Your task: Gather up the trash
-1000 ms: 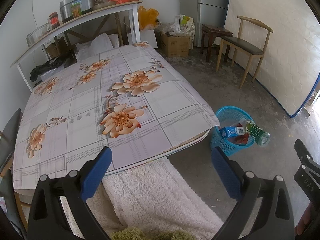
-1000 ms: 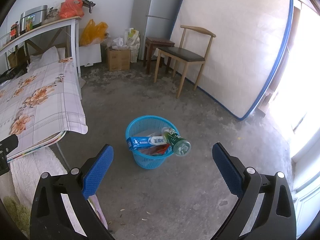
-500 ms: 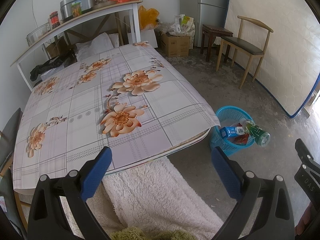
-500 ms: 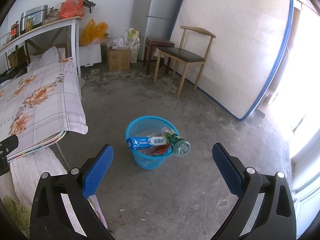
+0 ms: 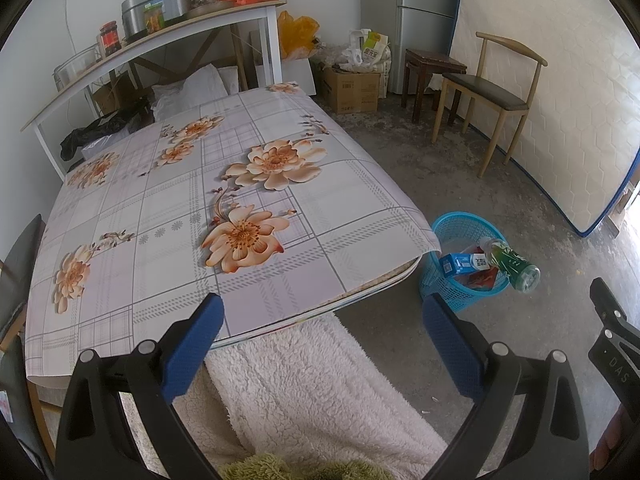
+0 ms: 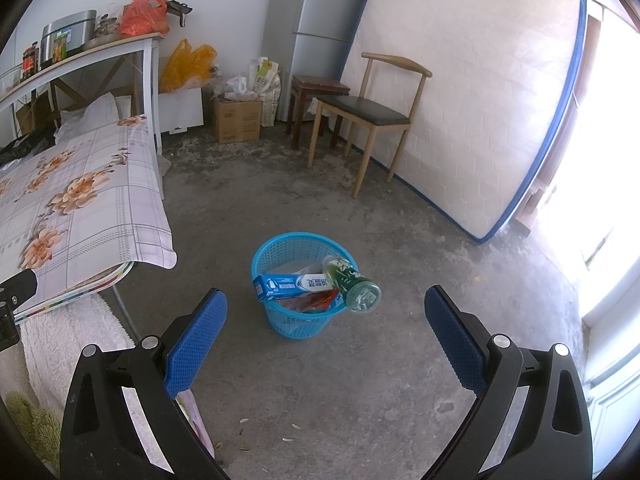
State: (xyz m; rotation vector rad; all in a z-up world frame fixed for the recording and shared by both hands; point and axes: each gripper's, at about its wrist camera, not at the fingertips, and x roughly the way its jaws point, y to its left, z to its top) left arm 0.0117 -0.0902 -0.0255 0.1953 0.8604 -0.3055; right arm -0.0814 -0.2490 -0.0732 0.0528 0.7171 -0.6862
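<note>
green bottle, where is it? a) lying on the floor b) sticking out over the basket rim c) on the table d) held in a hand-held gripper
b: the green bottle lies tilted across the rim of the blue basket, its base poking out past the edge.

basket point(image 6: 298, 322) on floor beside table point(image 5: 168, 200), bottle point(image 6: 352, 284) across rim

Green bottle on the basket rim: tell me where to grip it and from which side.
Grip the green bottle on its labelled body, coming from above with the fingers across its width. It lies tilted over the blue basket rim, base jutting outward, the toothpaste box beside it, so that overhanging end is probably freest.
</note>
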